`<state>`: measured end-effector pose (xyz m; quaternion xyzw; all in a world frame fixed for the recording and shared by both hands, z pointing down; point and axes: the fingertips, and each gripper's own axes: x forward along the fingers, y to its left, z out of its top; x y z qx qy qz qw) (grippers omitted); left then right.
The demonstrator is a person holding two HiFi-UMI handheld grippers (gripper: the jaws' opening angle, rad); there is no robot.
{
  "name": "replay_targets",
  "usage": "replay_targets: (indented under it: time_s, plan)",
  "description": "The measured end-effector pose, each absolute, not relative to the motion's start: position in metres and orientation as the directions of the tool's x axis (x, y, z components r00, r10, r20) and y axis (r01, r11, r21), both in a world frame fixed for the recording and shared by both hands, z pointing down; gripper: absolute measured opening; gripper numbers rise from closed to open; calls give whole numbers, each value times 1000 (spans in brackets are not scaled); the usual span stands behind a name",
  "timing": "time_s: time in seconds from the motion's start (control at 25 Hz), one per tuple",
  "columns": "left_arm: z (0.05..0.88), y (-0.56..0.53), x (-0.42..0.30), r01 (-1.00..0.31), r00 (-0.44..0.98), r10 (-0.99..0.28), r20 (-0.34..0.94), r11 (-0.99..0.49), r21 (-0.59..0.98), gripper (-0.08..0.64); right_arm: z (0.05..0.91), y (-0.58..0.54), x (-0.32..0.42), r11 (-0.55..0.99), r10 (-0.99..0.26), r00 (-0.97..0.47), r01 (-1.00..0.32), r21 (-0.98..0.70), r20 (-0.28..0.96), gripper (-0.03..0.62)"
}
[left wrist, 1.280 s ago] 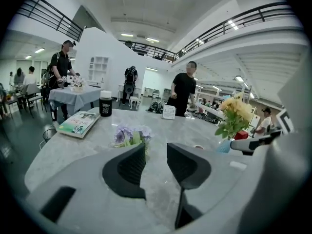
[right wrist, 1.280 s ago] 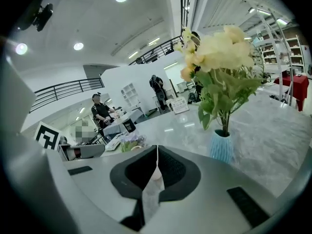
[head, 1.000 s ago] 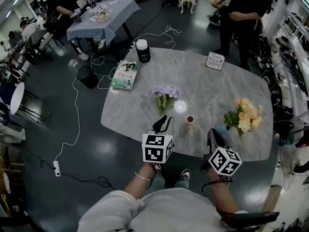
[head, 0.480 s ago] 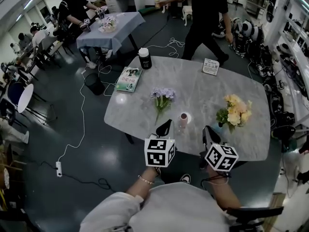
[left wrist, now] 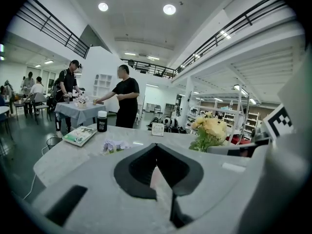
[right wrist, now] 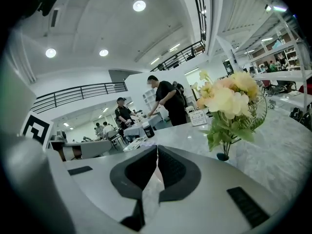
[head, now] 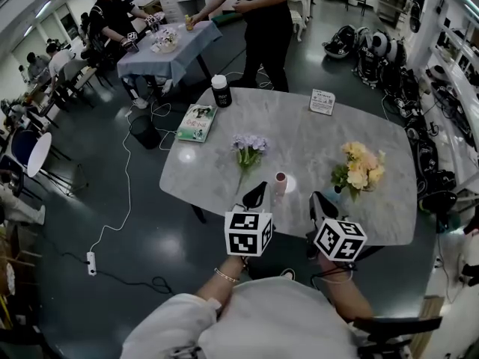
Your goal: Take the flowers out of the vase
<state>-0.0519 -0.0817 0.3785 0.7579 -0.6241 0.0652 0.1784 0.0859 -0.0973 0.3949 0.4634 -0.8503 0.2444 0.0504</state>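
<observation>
A purple bunch of flowers lies flat on the marble table, stems toward me. Just right of it stands a small pink vase with nothing in it. A yellow bouquet stands upright at the right, its stems in a small dark vase. My left gripper is shut and empty, hovering at the near edge short of the purple stems. My right gripper is also shut and empty, just left of the yellow bouquet. The purple bunch shows ahead-left in the left gripper view.
At the table's far left lie a book and a black jar with a white lid; a small card sign stands at the far side. A person in black stands behind the table. Cables trail on the floor at left.
My left gripper's jaws have shut and it has drawn back toward me, away from the purple flowers. The person in black has walked from right to left behind the table.
</observation>
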Motion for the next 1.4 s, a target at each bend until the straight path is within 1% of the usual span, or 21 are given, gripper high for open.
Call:
replay_targets:
  time_s: [0.48, 0.68, 0.92, 1.24, 1.4]
  plan:
    - [386, -93, -52, -968, 243, -906, 345, -206, 140, 8, 401, -105, 81, 414, -778, -537, -829, -376, 325, 11]
    - [387, -98, -48, -958, 278, -903, 328, -235, 165, 8, 405, -109, 83, 397, -787, -521, -838, -375, 332, 11]
    - [390, -102, -49, -951, 299, -892, 338, -252, 178, 8, 409, -109, 85, 361, -798, -492, -853, -377, 348, 11]
    - [393, -101, -35, -918, 391, -855, 341, -335, 212, 8, 415, -104, 88, 297, -822, -439, -874, -384, 363, 11]
    - [397, -98, -6, -860, 509, -791, 339, -453, 234, 8, 422, -86, 108, 186, -860, -339, -905, -383, 382, 11]
